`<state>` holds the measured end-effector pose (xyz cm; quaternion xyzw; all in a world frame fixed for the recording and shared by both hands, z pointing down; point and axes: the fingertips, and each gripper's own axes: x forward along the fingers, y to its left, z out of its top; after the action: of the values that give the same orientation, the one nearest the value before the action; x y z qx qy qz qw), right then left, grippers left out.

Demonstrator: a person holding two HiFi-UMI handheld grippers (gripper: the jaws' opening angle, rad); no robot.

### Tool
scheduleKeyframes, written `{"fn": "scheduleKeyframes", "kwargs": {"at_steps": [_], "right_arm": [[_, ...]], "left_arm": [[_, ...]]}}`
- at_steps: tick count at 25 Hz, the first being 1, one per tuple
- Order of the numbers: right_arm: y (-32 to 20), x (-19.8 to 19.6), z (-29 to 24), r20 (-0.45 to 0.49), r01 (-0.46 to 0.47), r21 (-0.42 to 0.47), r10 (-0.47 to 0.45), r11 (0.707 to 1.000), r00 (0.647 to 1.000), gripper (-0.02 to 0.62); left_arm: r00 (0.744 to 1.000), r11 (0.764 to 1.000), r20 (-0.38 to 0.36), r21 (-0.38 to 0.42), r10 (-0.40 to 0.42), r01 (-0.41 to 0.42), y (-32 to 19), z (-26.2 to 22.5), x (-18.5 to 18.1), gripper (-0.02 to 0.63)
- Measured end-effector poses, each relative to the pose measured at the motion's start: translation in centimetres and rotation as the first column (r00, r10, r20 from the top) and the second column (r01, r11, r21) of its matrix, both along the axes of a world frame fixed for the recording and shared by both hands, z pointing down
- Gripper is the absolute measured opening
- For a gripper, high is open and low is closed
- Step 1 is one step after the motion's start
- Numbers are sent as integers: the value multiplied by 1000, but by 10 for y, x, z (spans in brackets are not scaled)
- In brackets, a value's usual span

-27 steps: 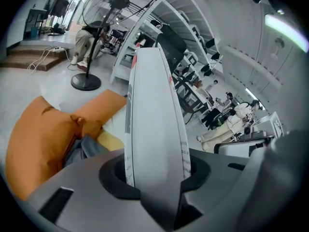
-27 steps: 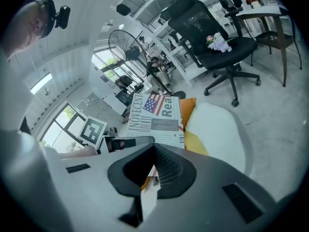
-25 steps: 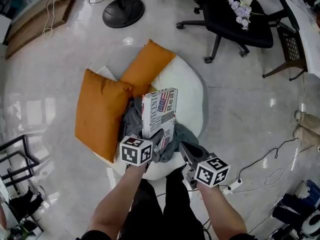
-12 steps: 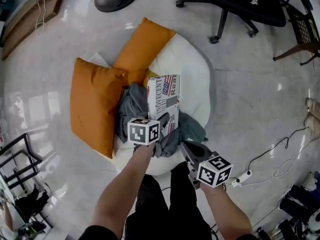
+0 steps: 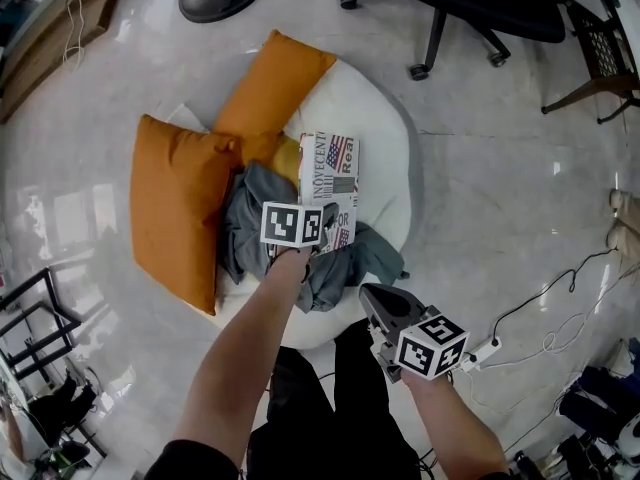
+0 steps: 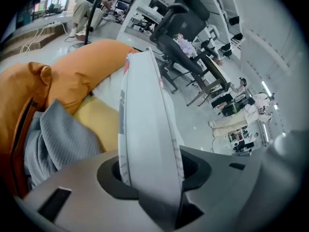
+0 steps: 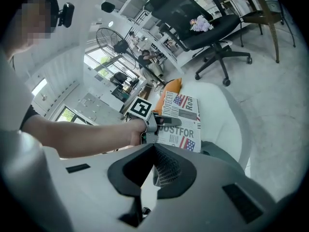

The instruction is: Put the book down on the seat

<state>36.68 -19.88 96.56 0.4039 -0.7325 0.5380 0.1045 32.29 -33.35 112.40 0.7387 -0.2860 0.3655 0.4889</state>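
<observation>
Book (image 5: 335, 183) has come down flat on the white seat (image 5: 388, 158); left gripper (image 5: 328, 230) jaws are opening round its edge, right gripper (image 5: 380, 304) closed and empty, so nearly done

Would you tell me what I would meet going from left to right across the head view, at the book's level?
Leftmost orange cushion → grey cloth → book → bare white seat → floor.
</observation>
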Motion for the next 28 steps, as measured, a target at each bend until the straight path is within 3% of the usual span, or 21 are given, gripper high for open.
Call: {"fn": "scheduleKeyframes", "kwargs": {"at_steps": [3, 6, 8, 11, 18, 22, 28], "right_arm": [[5, 4, -1, -1, -8, -2, 8, 1000, 1000, 14], [11, 2, -6, -2, -6, 0, 6, 1000, 1000, 14], [14, -2, -11, 0, -6, 2, 6, 1000, 1000, 12], [15, -11, -23, 6, -8, 15, 8, 1000, 1000, 14], [17, -35, -71, -21, -4, 43, 5, 999, 1000, 14], [7, -59, -126, -31, -24, 102, 27, 995, 999, 14], [9, -104, -214, -46, -49, 174, 58, 984, 997, 13]], "left_arm": [[994, 996, 65, 39, 83, -85, 1, 0, -7, 263], [964, 978, 196, 75, 178, -196, 9, 0, -26, 311], [947, 969, 257, 103, 191, -223, 9, -4, -40, 321], [943, 967, 288, 141, 164, -211, 7, -19, -58, 322], [960, 950, 243, 237, 142, -200, 18, -93, -80, 321], [978, 929, 135, 315, 156, -192, 34, -163, -90, 321], [985, 859, 95, 482, 146, -174, 76, -279, -140, 319]]}}
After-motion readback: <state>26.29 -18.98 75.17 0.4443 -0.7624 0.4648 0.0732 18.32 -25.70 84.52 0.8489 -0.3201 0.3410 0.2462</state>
